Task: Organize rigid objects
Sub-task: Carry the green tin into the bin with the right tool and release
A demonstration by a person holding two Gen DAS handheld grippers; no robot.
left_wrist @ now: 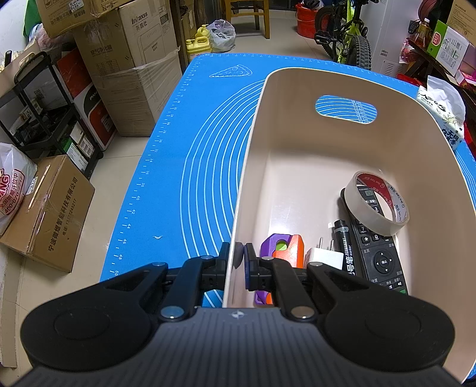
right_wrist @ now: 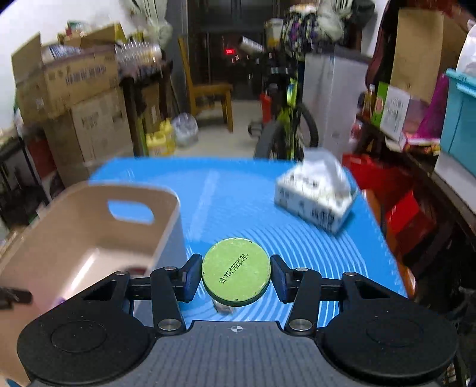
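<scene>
A beige plastic bin (left_wrist: pixel 255 125) stands on the blue mat (left_wrist: pixel 184 148). In it lie a tape roll (left_wrist: pixel 376 202), a black remote (left_wrist: pixel 383 259), a black marker (left_wrist: pixel 345 247), a white plug adapter (left_wrist: pixel 324 257) and a purple-orange toy (left_wrist: pixel 282 248). My left gripper (left_wrist: pixel 236 262) is shut on the bin's near left wall. My right gripper (right_wrist: pixel 236 275) is shut on a green-lidded jar (right_wrist: pixel 236 271), held above the mat just right of the bin (right_wrist: pixel 166 226).
A tissue pack (right_wrist: pixel 315 196) lies on the mat at the far right, also in the left wrist view (left_wrist: pixel 443 110). Cardboard boxes (left_wrist: pixel 128 68), a black rack (left_wrist: pixel 44 113), a bicycle (left_wrist: pixel 351 32) and a chair (left_wrist: pixel 247 12) surround the table.
</scene>
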